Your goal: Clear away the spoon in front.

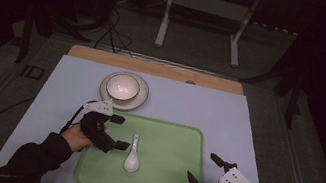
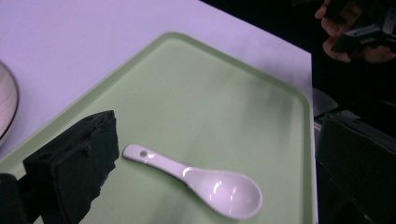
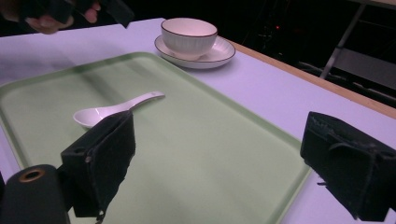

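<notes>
A white ceramic spoon [image 1: 133, 156] [image 2: 210, 184] [image 3: 112, 109] lies on a light green tray [image 1: 167, 143] [image 2: 210, 102] [image 3: 187, 140], bowl end toward me. My left gripper [image 1: 122, 133] [image 2: 215, 140] hovers at the tray's left edge just beside the spoon's handle, open, with nothing between its jaws. My right gripper [image 1: 202, 167] [image 3: 219, 130] stays at the tray's front right corner, open and holding nothing. A white bowl [image 1: 122, 87] [image 3: 188, 35] stands on a saucer [image 1: 139, 101] [image 3: 219, 53] beyond the tray.
The tray sits on a pale mat [image 1: 227, 118] covering the table, with a wooden strip [image 1: 155, 67] along the far edge. A metal stand [image 1: 203, 22] and cables [image 1: 110, 31] are on the dark floor behind.
</notes>
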### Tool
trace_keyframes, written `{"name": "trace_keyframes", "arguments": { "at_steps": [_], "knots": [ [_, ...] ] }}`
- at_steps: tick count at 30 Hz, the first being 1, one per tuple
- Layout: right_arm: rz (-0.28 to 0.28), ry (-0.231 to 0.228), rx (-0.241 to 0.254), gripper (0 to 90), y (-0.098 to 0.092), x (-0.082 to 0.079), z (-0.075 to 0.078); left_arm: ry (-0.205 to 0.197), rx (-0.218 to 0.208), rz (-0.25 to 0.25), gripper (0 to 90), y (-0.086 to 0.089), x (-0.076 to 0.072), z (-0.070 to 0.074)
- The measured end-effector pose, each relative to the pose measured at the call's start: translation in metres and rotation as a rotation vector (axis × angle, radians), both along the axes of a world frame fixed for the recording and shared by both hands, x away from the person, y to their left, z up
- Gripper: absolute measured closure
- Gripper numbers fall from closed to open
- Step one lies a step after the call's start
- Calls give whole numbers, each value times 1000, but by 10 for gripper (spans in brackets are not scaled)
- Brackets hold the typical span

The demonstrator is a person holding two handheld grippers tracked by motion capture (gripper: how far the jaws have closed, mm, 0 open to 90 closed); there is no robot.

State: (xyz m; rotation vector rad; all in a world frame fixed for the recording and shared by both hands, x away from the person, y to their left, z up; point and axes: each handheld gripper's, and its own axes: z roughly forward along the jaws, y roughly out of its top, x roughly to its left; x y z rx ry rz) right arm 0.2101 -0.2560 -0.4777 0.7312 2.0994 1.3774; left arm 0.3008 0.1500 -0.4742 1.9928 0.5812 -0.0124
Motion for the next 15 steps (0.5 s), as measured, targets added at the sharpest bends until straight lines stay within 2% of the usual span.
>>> {"name": "trace_keyframes", "arguments": {
  "at_steps": [8,15],
  "knots": [
    [0,-4,-3,103,0,0,0,-15,41,56,0,22,-19,-1],
    [-1,-6,-7,103,1,-1,0,-18,29,101,0,43,-31,-6]
  ]
}}
